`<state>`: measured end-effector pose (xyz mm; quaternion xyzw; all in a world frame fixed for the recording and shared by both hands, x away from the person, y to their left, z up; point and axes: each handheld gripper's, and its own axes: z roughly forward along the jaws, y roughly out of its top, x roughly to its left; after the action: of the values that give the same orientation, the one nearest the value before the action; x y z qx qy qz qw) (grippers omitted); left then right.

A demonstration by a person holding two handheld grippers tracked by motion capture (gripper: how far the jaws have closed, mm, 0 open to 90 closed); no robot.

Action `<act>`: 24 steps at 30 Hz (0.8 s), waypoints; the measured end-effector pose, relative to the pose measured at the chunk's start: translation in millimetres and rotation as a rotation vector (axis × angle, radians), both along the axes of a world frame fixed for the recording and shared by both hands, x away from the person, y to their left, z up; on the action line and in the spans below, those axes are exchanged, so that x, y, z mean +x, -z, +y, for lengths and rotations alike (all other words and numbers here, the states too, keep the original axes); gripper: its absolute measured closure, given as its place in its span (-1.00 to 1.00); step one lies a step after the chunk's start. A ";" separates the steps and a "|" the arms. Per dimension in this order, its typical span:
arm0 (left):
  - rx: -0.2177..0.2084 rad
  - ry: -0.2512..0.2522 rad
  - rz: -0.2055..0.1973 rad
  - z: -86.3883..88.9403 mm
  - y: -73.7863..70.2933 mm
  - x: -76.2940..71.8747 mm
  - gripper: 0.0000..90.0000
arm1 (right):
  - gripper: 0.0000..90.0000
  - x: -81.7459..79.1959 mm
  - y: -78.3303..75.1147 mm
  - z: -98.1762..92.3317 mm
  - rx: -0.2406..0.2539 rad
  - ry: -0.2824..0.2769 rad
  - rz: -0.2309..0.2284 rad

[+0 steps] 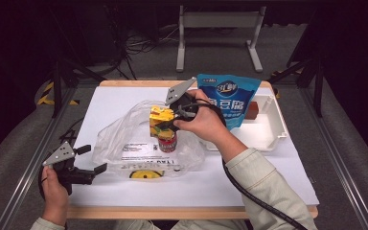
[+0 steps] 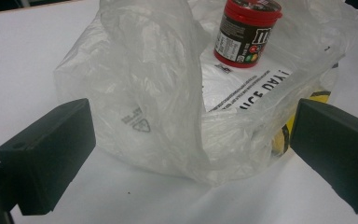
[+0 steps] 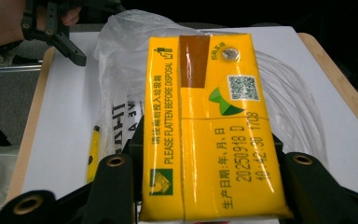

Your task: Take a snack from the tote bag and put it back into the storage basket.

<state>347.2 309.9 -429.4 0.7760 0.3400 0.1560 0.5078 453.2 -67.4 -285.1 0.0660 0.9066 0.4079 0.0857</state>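
Carton [image 1: 160, 119] hangs over bag [image 1: 124, 139], clamped in right gripper [image 1: 168, 122].
Left gripper [image 1: 90, 159] open, empty; unheld, the bag's mouth may fold and snag the carton.

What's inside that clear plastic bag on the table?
A red-lidded candy jar stands inside the clear plastic bag, on its printed lower side. Crumpled plastic hides the bag's far corners. The yellow carton is held above the bag.
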 end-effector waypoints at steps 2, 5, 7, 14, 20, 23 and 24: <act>0.001 -0.001 0.000 0.0 0.0 -0.1 -0.99 | 0.24 0.2 -2.5 -6.5 0.001 0.005 -0.005; 0.003 0.001 0.002 0.1 0.0 -0.1 -0.99 | 0.23 0.3 -5.9 -15.5 -0.004 0.015 -0.008; 0.004 0.001 0.004 -0.1 0.0 -0.3 -0.99 | 0.23 0.0 -7.9 -20.7 -0.005 0.021 -0.006; 0.002 -0.001 0.001 0.0 0.1 0.0 -0.99 | 0.23 0.4 -12.5 -36.9 -0.018 0.033 -0.009; 0.002 -0.001 0.001 -0.1 0.0 -0.1 -0.99 | 0.23 0.2 -18.6 -51.6 -0.010 0.058 -0.014; 0.000 -0.002 0.000 0.0 0.3 0.0 -0.99 | 0.23 -0.3 -22.4 -59.5 -0.001 0.069 -0.017; 0.002 -0.001 0.001 0.1 0.2 0.0 -0.99 | 0.23 -0.6 -23.6 -62.2 0.001 0.073 -0.017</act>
<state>347.2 310.0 -429.6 0.7765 0.3407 0.1562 0.5065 452.5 -129.6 -261.5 0.0957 0.9026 0.4056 0.1083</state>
